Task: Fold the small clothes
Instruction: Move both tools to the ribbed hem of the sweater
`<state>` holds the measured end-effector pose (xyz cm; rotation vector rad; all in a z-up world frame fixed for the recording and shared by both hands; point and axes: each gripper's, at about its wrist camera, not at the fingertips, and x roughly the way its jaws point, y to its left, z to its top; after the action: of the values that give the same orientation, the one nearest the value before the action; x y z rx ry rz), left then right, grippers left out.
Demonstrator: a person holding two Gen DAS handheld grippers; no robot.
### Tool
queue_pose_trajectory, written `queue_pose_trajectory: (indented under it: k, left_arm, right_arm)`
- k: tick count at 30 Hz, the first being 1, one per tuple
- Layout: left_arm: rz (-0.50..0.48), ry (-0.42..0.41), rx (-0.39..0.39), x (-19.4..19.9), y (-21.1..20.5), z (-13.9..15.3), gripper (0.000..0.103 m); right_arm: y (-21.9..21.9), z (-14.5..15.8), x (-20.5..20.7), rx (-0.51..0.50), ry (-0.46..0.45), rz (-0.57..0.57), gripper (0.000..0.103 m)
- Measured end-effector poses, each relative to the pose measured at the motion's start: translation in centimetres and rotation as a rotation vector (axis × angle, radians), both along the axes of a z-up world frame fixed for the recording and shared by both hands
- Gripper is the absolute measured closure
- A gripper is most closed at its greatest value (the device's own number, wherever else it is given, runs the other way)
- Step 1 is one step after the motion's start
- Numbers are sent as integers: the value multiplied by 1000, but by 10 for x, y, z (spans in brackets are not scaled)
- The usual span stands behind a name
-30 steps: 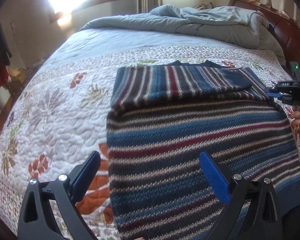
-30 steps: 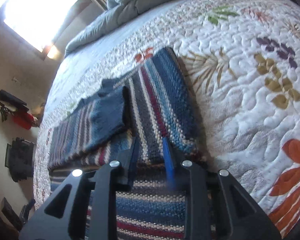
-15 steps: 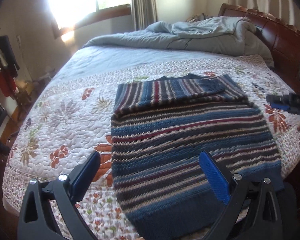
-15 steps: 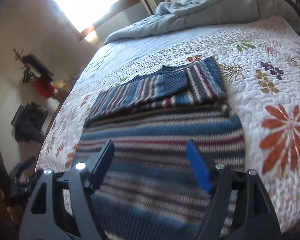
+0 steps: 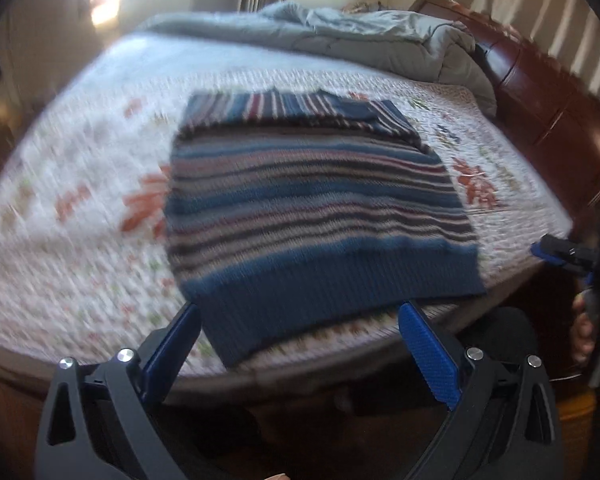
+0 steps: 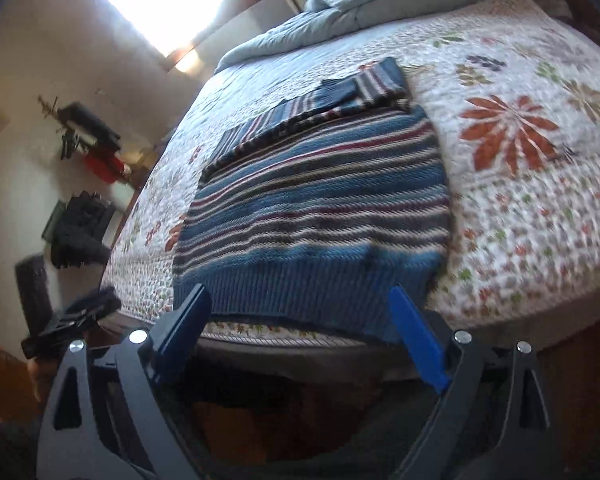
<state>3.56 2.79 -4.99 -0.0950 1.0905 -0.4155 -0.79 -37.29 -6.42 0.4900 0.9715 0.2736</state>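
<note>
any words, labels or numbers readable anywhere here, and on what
None: no frame shows any legible text.
striped sweater: no tag or label in view.
floral quilt: pattern only, no writing.
left gripper and right gripper: no markings visible.
Dark items by the wall: too blurred to tell.

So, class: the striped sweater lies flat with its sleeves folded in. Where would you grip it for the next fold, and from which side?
Grip the striped sweater at the two corners of its solid blue hem, coming from the near bed edge. The hem slightly overhangs the quilt there, so a gripper finger could probably slip beneath each corner.
</note>
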Motion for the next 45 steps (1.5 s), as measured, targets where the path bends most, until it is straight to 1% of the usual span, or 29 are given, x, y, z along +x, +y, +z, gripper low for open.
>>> queue_pose_trajectory:
  k: [3,5,7,8,9,11,12,15,18,21,24,30,32,33,34,38,40,41,43,44,45]
  left_arm:
    - [38,82,-129,4,31,-11,4]
    - [71,97,-147,9,45,-16,4]
    - [99,147,-212,18,61,-25,4]
    - [105,179,-253,22,66,-30,4]
    - [119,229,-296,27,73,-39,4]
    - [154,298,-351,35,79,-55,4]
    - [178,322,-350,38,80,-64,4]
    - [208,365,-331,45,78,-87,4]
    - [242,424,-357,52,76,-107,4]
    - [265,453,-354,53,73,-120,4]
    - [263,475,-375,56,71,-130,4]
    - [261,510,-432,64,68,-139,4]
    - [256,522,-449,67,65,-141,4]
    - [251,526,-451,68,63,-142,4]
    - [250,526,-446,68,63,-143,4]
    - [271,542,-438,72,61,-149,4]
    - [283,554,-451,71,63,-153,4]
    - [287,558,-472,70,63,-154,4]
    - [282,556,-475,70,61,-155,5]
    - [275,556,-467,69,60,-155,8]
    - [266,556,-440,68,59,-156,13]
  right_arm:
    - [-18,-1,-6,79,14,-29,10]
    - [-27,-6,-3,115,48,-40,10]
    - [-35,-13,1,139,79,-59,10]
    - [-37,-17,3,150,86,-57,10]
    - [-39,-21,5,162,93,-57,10]
    - [-40,-28,7,184,100,-58,10]
    - [-40,-32,8,191,109,-59,10]
    - [-37,-45,12,181,146,-57,10]
    - [-40,-57,16,154,178,-59,10]
    - [-47,-67,19,159,210,-87,10]
    - [-54,-77,21,174,240,-107,10]
    - [-53,-99,25,198,315,-123,11]
    - [-52,-105,26,216,325,-122,17]
    - [-49,-111,29,231,346,-106,28]
    - [-47,-116,31,236,362,-97,32]
    - [-43,-128,36,228,402,-107,32]
    - [-44,-133,36,241,421,-114,31]
    - [-43,-134,37,244,424,-110,31]
    - [-42,-135,36,243,432,-106,31]
    - [-43,-136,36,247,434,-111,31]
    - [-43,-137,36,250,439,-117,31]
